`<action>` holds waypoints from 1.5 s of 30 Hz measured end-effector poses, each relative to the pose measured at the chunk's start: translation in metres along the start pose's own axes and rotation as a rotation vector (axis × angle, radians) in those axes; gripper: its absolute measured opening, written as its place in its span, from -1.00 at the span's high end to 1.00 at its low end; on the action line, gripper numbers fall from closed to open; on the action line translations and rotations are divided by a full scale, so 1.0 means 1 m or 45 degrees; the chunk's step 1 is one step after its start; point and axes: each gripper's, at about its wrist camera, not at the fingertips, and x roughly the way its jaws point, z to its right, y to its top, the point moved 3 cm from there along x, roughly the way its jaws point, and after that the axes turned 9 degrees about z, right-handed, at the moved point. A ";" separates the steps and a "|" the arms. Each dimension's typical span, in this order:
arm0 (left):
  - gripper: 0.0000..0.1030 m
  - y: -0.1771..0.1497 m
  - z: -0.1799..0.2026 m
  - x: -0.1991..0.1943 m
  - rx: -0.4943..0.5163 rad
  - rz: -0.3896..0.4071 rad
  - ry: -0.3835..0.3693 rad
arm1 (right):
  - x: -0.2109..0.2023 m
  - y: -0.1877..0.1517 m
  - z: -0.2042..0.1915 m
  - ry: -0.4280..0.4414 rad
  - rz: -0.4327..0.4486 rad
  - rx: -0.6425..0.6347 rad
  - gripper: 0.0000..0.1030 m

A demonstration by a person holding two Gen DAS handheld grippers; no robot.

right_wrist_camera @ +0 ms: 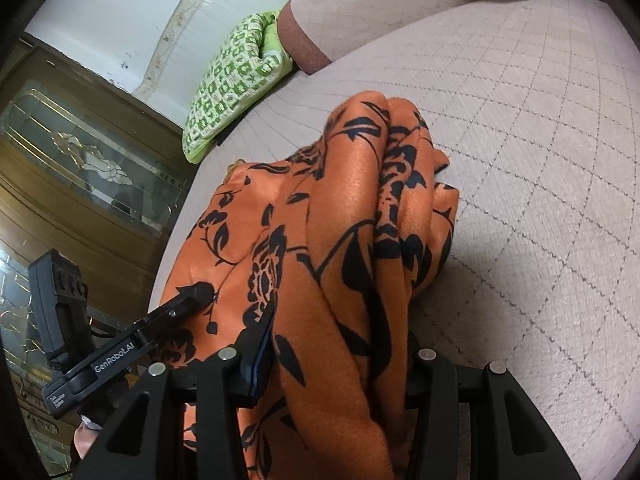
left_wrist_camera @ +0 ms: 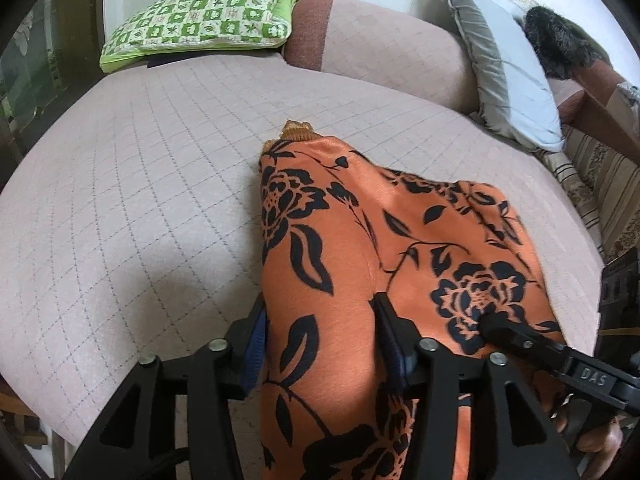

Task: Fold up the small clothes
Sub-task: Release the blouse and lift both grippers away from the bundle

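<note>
between the fingers of the left gripper runs the near edge of the orange floral garment, pinched in a narrow grip; the right gripper clamps a bunched fold of the same cloth. the garment stretches forward from both claws and drapes onto the quilted bed cover. likely risk: the slick fabric sliding out of one claw, or the bunched right side folding crooked if the claws pull unevenly. farther off, ahead and left of the left claw, lies a green checked cushion.
</note>
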 end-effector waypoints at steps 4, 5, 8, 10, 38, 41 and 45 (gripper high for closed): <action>-0.54 -0.002 -0.002 0.004 0.067 0.012 0.101 | 0.005 0.000 0.003 -0.005 -0.020 0.013 -0.15; -0.57 -0.002 -0.003 0.004 0.073 0.017 0.116 | 0.006 0.000 0.005 0.011 -0.026 0.030 -0.16; -0.76 -0.002 -0.008 0.005 0.085 0.020 0.146 | 0.009 0.002 0.005 0.020 -0.038 0.010 -0.18; -0.92 -0.004 -0.011 0.008 0.104 0.024 0.188 | 0.010 0.002 0.003 0.016 -0.041 -0.009 -0.19; -1.00 0.021 0.006 -0.137 0.234 0.406 0.406 | -0.111 0.004 -0.065 -0.150 0.242 -0.311 -0.26; -1.00 0.024 0.006 -0.157 0.213 0.418 0.416 | -0.123 0.006 -0.082 -0.173 0.258 -0.349 -0.26; -1.00 0.028 0.012 -0.179 0.211 0.440 0.407 | -0.140 0.005 -0.105 -0.206 0.288 -0.426 -0.26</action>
